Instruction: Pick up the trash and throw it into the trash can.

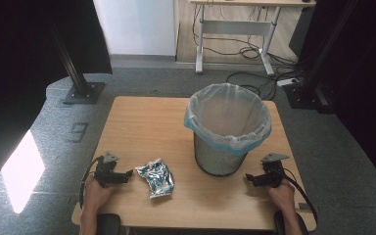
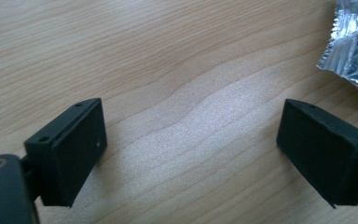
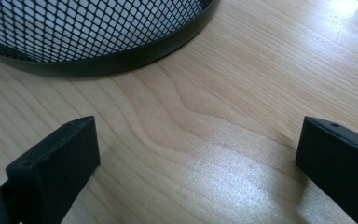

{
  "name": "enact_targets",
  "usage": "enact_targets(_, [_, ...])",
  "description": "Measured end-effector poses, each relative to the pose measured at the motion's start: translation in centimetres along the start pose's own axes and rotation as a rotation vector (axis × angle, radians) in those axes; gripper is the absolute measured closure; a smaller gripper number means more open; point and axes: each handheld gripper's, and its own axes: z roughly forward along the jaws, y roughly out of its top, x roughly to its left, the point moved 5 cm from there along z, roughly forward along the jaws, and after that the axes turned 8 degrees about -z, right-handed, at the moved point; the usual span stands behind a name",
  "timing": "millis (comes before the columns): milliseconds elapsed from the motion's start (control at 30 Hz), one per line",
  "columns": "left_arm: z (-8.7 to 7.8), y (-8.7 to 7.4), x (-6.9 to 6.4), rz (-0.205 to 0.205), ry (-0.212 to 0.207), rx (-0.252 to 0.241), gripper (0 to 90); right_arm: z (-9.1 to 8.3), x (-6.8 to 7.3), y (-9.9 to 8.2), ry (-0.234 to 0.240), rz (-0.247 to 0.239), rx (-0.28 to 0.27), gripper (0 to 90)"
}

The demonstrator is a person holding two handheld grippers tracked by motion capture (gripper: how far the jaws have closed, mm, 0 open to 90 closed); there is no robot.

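Observation:
A crumpled silver and blue foil wrapper [image 1: 156, 178] lies on the wooden table [image 1: 142, 127], left of a black mesh wastebasket [image 1: 227, 129] lined with a clear bag. My left gripper [image 1: 129, 175] rests on the table just left of the wrapper, open, with bare wood between its jaws; a corner of the wrapper [image 2: 354, 44] shows at the upper right of the left gripper view. My right gripper [image 1: 248, 178] sits at the basket's lower right, open and empty. The basket's mesh wall [image 3: 93, 32] stands close ahead in the right gripper view.
A white-legged desk [image 1: 235, 29] with loose cables stands beyond the table on the grey floor. Black stand posts [image 1: 78, 78] flank the table at the back left and back right. Bare wood stretches behind the wrapper.

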Motion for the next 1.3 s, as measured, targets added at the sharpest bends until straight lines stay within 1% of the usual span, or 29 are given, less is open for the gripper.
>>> enact_targets(100, [0.2, 0.1, -0.2, 0.007, -0.005, 0.014, 0.0, 0.0, 0.0, 0.0, -0.002, 0.005, 0.001, 0.0])
enact_targets(133, [0.3, 0.1, -0.3, 0.008, -0.005, 0.018, 0.0, -0.1, 0.1, -0.1, -0.012, 0.014, 0.002, 0.0])
enact_targets(500, [0.4, 0.2, -0.2, 0.013, -0.011, 0.017, 0.0, -0.1, 0.2, -0.1, -0.019, 0.023, 0.004, 0.0])
enact_targets(667, [0.4, 0.3, -0.2, 0.005, -0.005, 0.022, 0.0, -0.1, 0.2, -0.1, -0.021, 0.024, 0.004, 0.0])
enact_targets(733, [0.3, 0.4, -0.1, 0.001, -0.001, 0.027, 2.2, -0.1, 0.2, -0.1, -0.021, 0.025, 0.004, 0.0])
enact_targets(833, [0.2, 0.5, 0.1, -0.005, 0.009, 0.03, 3.1, -0.1, 0.2, -0.1, -0.022, 0.026, 0.004, 0.0])
enact_targets(900, [0.1, 0.6, 0.1, -0.007, 0.013, 0.026, 3.3, -0.1, 0.2, -0.1, -0.023, 0.026, 0.004, 0.0])
enact_targets(933, [-0.2, 0.8, 0.0, -0.014, 0.004, 0.014, 3.2, -0.1, 0.2, 0.0, -0.023, 0.026, 0.004, 0.0])
enact_targets(967, [-0.2, 0.8, 0.0, -0.014, 0.004, 0.014, 3.2, -0.1, 0.2, 0.0, -0.023, 0.026, 0.004, 0.0])
enact_targets(1000, [-0.5, 1.2, -0.2, -0.016, -0.004, 0.001, 3.2, -0.1, 0.2, 0.0, -0.024, 0.027, 0.004, 0.0])
enact_targets(1033, [-0.5, 1.2, -0.2, -0.016, -0.004, 0.001, 3.2, -0.1, 0.2, 0.0, -0.024, 0.027, 0.004, 0.0])
enact_targets(1167, [-0.9, 1.8, -0.6, -0.008, -0.008, -0.016, 3.3, -0.1, 0.2, 0.0, -0.024, 0.028, 0.004, 0.0])
enact_targets(1200, [-1.1, 2.1, -0.8, 0.003, -0.008, -0.021, 3.4, -0.1, 0.2, 0.0, -0.025, 0.028, 0.004, 0.0])
enact_targets(1300, [-1.3, 2.4, -1.1, 0.01, -0.013, -0.028, 3.7, -0.1, 0.2, 0.0, -0.024, 0.029, 0.003, 0.0])
